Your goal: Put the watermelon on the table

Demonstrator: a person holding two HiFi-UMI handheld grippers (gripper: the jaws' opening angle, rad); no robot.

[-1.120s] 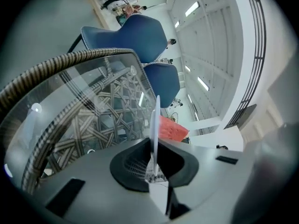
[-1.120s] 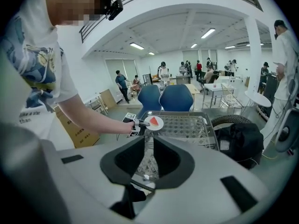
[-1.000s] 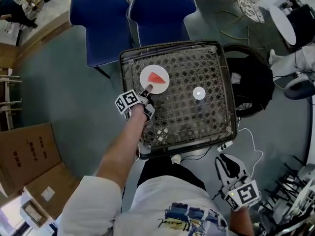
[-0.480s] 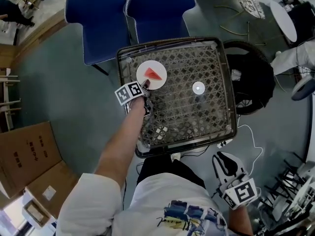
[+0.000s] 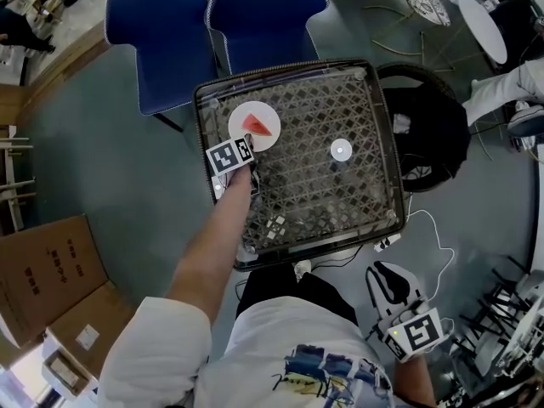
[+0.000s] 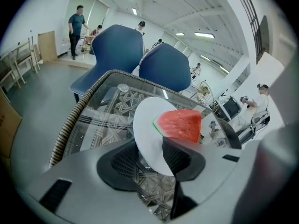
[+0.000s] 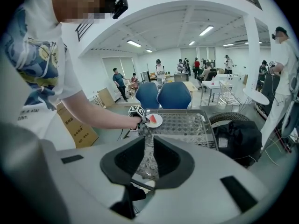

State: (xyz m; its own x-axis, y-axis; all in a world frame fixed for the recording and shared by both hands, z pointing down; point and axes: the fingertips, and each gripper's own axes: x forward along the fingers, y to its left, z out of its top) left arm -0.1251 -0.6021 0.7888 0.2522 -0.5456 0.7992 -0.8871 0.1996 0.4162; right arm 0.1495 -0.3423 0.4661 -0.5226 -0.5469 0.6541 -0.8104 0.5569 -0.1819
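Left claw (image 5: 247, 147) opening, plate (image 6: 145, 129) rim loose between its jaws, I judge the watermelon (image 6: 180, 125), just ahead on that plate on the table (image 5: 340, 202), could tip if I snag the rim backing off.

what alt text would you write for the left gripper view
A red watermelon slice sits on a white plate on a glass-topped woven table, with the plate's near edge between the left gripper's opening jaws. Two blue chairs stand behind the table.
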